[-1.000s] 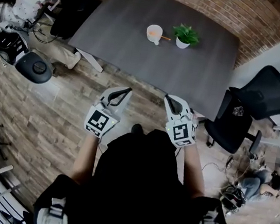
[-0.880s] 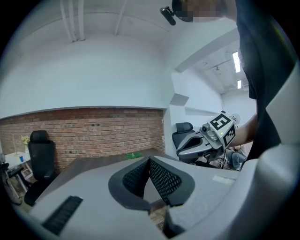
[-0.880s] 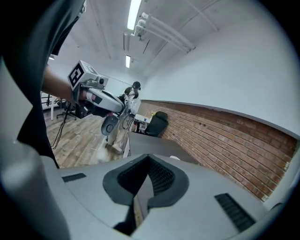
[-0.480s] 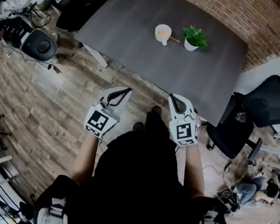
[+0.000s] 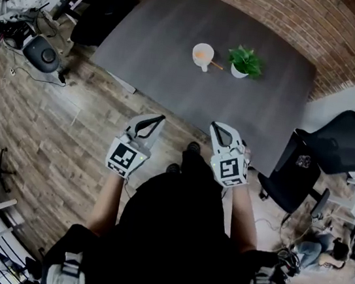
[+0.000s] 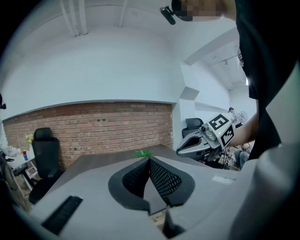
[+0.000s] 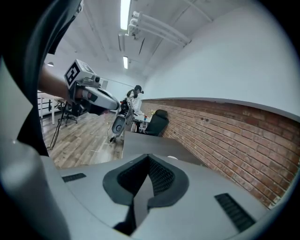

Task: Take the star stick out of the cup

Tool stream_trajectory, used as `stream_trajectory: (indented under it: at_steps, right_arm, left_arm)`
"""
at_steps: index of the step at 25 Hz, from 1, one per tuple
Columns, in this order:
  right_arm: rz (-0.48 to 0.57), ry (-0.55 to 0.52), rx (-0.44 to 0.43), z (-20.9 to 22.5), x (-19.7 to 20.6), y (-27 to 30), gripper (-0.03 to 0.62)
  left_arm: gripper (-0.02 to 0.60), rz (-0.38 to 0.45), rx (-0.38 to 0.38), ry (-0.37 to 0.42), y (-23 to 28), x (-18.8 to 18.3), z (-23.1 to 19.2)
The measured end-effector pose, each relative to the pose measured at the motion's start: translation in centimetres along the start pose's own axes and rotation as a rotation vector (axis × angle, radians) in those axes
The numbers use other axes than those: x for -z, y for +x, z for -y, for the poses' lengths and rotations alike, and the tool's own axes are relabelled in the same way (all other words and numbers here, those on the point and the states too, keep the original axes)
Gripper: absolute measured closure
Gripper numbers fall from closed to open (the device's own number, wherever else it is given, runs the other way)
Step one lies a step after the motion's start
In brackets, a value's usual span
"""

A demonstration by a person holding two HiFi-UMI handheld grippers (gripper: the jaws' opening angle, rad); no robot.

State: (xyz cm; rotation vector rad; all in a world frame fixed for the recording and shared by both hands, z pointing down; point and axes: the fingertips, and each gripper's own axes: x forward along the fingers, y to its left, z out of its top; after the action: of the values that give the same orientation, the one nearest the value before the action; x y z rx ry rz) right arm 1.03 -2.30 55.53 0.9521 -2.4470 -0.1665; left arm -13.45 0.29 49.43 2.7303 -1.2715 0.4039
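The white cup [image 5: 202,56] with orange star stick [image 5: 213,65] is brought nearer, twelve o'clock, unreached; left gripper [image 5: 161,118] and right gripper [image 5: 214,124] are held closed, empty.

You're stepping in on the table [image 5: 153,42]: its near edge slides down the head view until it runs right by your right gripper [image 5: 222,129]. The cup [image 5: 202,56] and potted plant [image 5: 246,61] drop lower in frame too, and your front shoe [image 5: 193,148] shifts forward.
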Motion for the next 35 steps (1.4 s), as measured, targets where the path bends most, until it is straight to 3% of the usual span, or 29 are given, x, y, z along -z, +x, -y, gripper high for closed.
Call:
stream_trajectory:
  at_steps: [7, 14, 22, 35]
  right_arm:
    - [-0.004, 0.01, -0.011, 6.0, 0.8, 2.1, 0.595]
    - [0.038, 0.009, -0.049, 9.7, -0.5, 4.4, 0.595]
    - [0.065, 0.041, -0.077, 12.3, -0.5, 5.9, 0.595]
    - [0.013, 0.033, -0.027, 13.4, 0.5, 7.4, 0.595]
  left_arm:
    - [0.58, 0.013, 0.003, 0.038, 6.1, -3.5, -1.6]
    - [0.58, 0.007, -0.041, 0.041, 8.9, -5.2, -3.1]
    - [0.58, -0.019, -0.072, 0.025, 10.4, -4.6, -3.8]
    - [0.58, -0.004, -0.01, 0.046, 12.2, -4.7, -5.7]
